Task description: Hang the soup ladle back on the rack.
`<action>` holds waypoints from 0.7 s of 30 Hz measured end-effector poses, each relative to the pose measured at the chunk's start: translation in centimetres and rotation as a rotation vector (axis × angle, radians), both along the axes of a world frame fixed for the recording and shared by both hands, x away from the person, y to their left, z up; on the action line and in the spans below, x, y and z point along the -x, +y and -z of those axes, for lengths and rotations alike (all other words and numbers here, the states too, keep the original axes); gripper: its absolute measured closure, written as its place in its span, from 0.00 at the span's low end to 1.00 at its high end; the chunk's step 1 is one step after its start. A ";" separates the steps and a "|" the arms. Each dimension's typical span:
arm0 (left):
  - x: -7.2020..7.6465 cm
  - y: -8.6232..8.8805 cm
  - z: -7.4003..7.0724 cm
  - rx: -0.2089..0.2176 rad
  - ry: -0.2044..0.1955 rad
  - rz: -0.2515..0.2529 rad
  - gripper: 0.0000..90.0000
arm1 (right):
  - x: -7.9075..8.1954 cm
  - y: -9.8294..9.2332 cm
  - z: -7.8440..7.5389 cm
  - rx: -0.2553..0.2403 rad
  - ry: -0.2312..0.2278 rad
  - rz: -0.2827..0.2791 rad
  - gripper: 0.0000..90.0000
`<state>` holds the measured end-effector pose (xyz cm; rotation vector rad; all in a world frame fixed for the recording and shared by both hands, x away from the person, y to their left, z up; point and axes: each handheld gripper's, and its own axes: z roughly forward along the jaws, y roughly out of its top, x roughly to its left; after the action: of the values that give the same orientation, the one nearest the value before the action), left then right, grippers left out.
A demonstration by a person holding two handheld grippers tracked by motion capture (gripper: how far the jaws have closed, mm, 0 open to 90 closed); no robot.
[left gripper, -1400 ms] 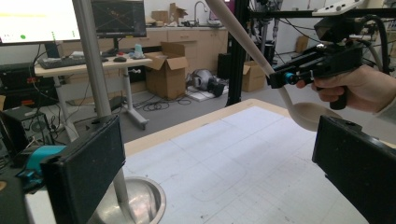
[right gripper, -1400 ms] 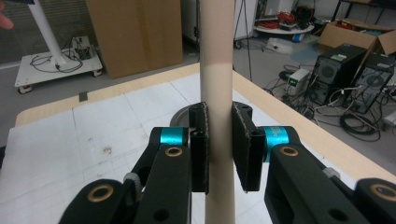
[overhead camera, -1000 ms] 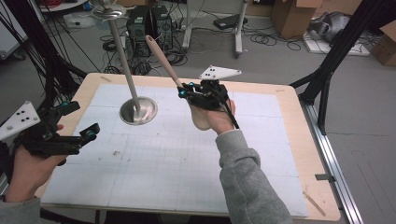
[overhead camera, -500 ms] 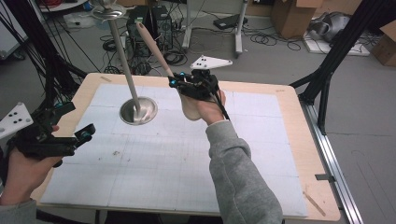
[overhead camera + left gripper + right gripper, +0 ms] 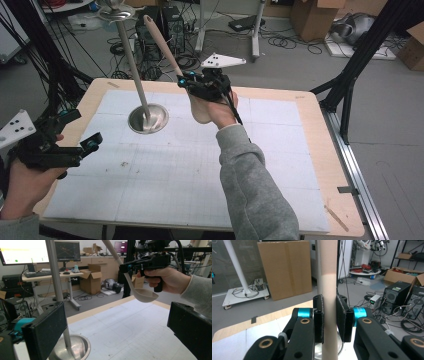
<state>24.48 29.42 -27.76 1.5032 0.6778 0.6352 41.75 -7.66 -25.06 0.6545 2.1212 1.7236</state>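
Observation:
A beige ladle (image 5: 162, 44) hangs tilted over the back of the table, handle tip up and to the left, bowl (image 5: 145, 295) low beside the person's hand. My right gripper (image 5: 189, 83) is shut on the ladle's handle (image 5: 328, 290), with both pads pressed against it. A steel stand (image 5: 132, 60) with a round base (image 5: 148, 120) and a small disc on top (image 5: 116, 11) rises just left of the ladle. My left gripper (image 5: 84, 128) is held open at the table's left edge, with nothing between its jaws (image 5: 117, 330).
The table (image 5: 310, 165) carries a white gridded mat inside a wooden rim. Black frame legs (image 5: 350, 85) stand at the right and left. Computers, cables and boxes lie on the floor beyond the far edge.
My right gripper has carried the ladle up and to the left, so the handle tip is nearer the stand's top. The left gripper has shifted slightly and stays open.

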 end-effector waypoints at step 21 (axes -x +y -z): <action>0.3 0.4 -0.3 0.003 -0.009 -0.005 0.03 | -0.3 1.3 -0.1 0.017 -0.003 -0.002 0.87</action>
<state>24.17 29.81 -27.49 1.4953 0.6754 0.6436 42.08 -6.31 -24.91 0.6451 2.1320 1.7049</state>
